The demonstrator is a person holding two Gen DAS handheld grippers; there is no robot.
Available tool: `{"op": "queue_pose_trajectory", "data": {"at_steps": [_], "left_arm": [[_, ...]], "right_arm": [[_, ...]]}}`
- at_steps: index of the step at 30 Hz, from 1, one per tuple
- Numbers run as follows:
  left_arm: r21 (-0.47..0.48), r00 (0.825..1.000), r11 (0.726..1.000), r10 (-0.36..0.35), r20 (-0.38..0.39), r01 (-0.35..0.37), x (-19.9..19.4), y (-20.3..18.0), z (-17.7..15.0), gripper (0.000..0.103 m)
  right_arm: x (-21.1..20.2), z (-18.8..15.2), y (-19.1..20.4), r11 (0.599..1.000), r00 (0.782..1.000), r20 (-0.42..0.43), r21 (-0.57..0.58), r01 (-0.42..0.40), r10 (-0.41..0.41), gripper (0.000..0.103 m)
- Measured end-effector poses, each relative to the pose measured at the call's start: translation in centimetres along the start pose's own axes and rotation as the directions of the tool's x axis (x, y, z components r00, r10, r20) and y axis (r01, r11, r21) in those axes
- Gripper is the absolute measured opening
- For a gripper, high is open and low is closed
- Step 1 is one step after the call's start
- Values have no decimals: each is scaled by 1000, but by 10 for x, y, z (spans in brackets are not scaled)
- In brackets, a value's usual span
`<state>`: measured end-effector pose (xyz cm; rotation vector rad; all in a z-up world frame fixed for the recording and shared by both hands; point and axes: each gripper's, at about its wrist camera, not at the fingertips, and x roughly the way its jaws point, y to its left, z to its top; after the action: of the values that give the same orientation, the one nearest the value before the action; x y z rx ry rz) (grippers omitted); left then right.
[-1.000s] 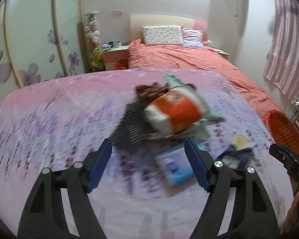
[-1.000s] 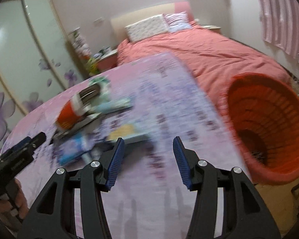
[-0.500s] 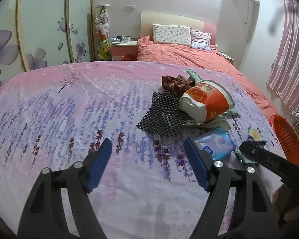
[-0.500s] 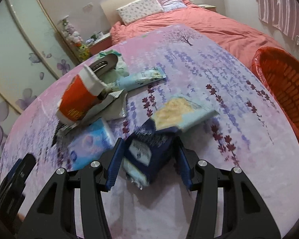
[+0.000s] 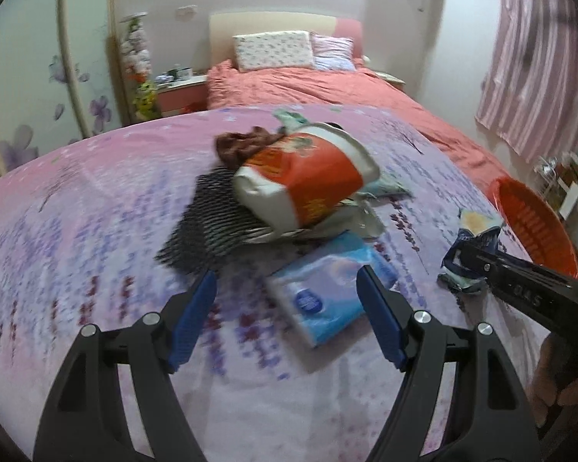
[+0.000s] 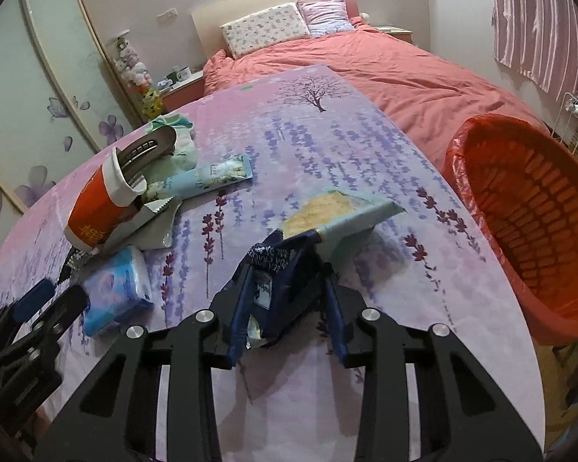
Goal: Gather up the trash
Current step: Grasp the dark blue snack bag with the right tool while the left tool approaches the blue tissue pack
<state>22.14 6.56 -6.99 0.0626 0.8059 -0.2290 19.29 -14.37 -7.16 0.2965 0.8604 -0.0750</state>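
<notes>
Right wrist view shows the dark blue wrapper (image 6: pixel 279 269) sitting between the two blue pads of the right gripper (image 6: pixel 287 308), low in the middle of the lavender-print tablecloth (image 6: pixel 327 146). The pads stand close on either side of it and look to be pinching it, though how firm the hold is cannot be told. Touching the wrapper at its 1 o'clock lies a pale green snack packet (image 6: pixel 343 211). Well apart at its 3 o'clock, off the cloth's edge, stands the orange basket (image 6: pixel 528 208) with a red liner, the likely bin.

At 9 o'clock from the wrapper lies a light blue tissue pack (image 6: pixel 117 288); at 10 o'clock a red paper cup (image 6: pixel 96 211) lies tipped on a grey foil bag (image 6: pixel 154 223), with a pale tube (image 6: pixel 212 173) just past them.

In the left wrist view the left gripper (image 5: pixel 287 319) hangs with its pads spread wide and nothing between them, the tissue pack (image 5: pixel 327 292) just ahead of its right pad. Beyond, the cup (image 5: pixel 308 184) rests on a black mesh mat (image 5: pixel 212 227) with a brown cloth (image 5: pixel 242 144) behind.

The step in hand appears to be the first pick: securing the wrapper. Next it calls for a lift clear of the snack packet, then a swing toward 3 o'clock over the basket rim before letting go. The wrapper is limp and may slip or drag its neighbour.
</notes>
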Motion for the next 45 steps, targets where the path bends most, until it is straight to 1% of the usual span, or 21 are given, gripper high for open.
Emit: {"op": "queue_pose_trajectory", "data": {"at_steps": [2, 5, 7, 9, 11, 14, 15, 16, 18, 23, 24, 25, 26, 28, 31, 33, 34, 36, 39, 40, 45], "left_arm": [[9, 1000, 1000, -15, -15, 15, 9, -3, 3, 74], [26, 996, 996, -82, -39, 83, 20, -7, 6, 73], [25, 991, 992, -118, -60, 120, 23, -10, 5, 64], [8, 975, 979, -203, -91, 205, 22, -14, 1, 59], [5, 961, 966, -255, -105, 257, 19, -18, -4, 57], [36, 979, 981, -190, -77, 193, 14, -23, -7, 58], [42, 983, 984, -169, -71, 172, 14, -24, -7, 63], [43, 985, 986, -158, -69, 161, 14, -24, -7, 68], [44, 985, 986, -156, -67, 159, 13, -28, -6, 71], [113, 987, 982, -146, -67, 153, 14, -43, -8, 71], [128, 988, 981, -136, -71, 145, 15, -47, -10, 70], [140, 990, 982, -118, -78, 128, 17, -49, -11, 63], [147, 991, 984, -86, -101, 100, 22, -51, -13, 63], [115, 992, 990, -70, -105, 82, 23, -46, -12, 62], [28, 993, 1000, 3, -120, 0, 21, -28, -11, 62], [-40, 990, 998, 44, -134, -50, 17, -14, -13, 62], [-59, 989, 997, 51, -136, -59, 16, -10, -14, 62], [-96, 989, 994, 46, -140, -59, 13, -2, -14, 63], [-93, 989, 994, 43, -139, -57, 12, 1, -15, 64], [-89, 989, 994, 46, -139, -58, 12, 1, -15, 64], [-85, 989, 995, 47, -138, -59, 15, -3, -13, 64]], "right_arm": [[-1, 0, -4, 1000, 1000, -2, 3, -6, 6, 36], [-1, -1, -8, 1000, 1000, -3, 11, -14, 14, 36], [-3, -1, -11, 1000, 1000, -2, 14, -17, 17, 36], [-4, -2, -14, 1000, 1000, -3, 17, -21, 21, 36], [-5, -2, -16, 999, 1000, -6, 17, -27, 27, 36], [-5, -2, -21, 999, 999, -9, 17, -34, 35, 36], [-6, -2, -22, 999, 999, -7, 20, -36, 36, 36], [-6, -2, -22, 999, 999, -8, 19, -38, 38, 36], [-7, -3, -24, 999, 999, -8, 18, -38, 38, 36], [-11, -4, -32, 999, 999, -8, 24, -34, 34, 36], [-11, -4, -33, 999, 999, -8, 23, -33, 33, 36], [-11, -4, -33, 999, 999, -7, 21, -32, 32, 36], [-11, -4, -33, 999, 999, -7, 19, -31, 32, 36], [-11, -3, -30, 1000, 1000, -2, 2, -27, 27, 36], [-10, -2, -24, 998, 999, 6, -47, -33, 33, 36], [-7, 0, -17, 995, 998, 9, -83, -57, 58, 36], [-5, 2, -15, 994, 998, 6, -94, -63, 64, 36], [-3, 4, -13, 993, 998, 1, -95, -65, 66, 37], [-4, 4, -14, 996, 998, 4, -52, -69, 70, 57], [-3, 5, -15, 998, 998, 6, -37, -58, 58, 60], [8, 14, -22, 997, 1000, -18, 75, -9, 10, 61]]}}
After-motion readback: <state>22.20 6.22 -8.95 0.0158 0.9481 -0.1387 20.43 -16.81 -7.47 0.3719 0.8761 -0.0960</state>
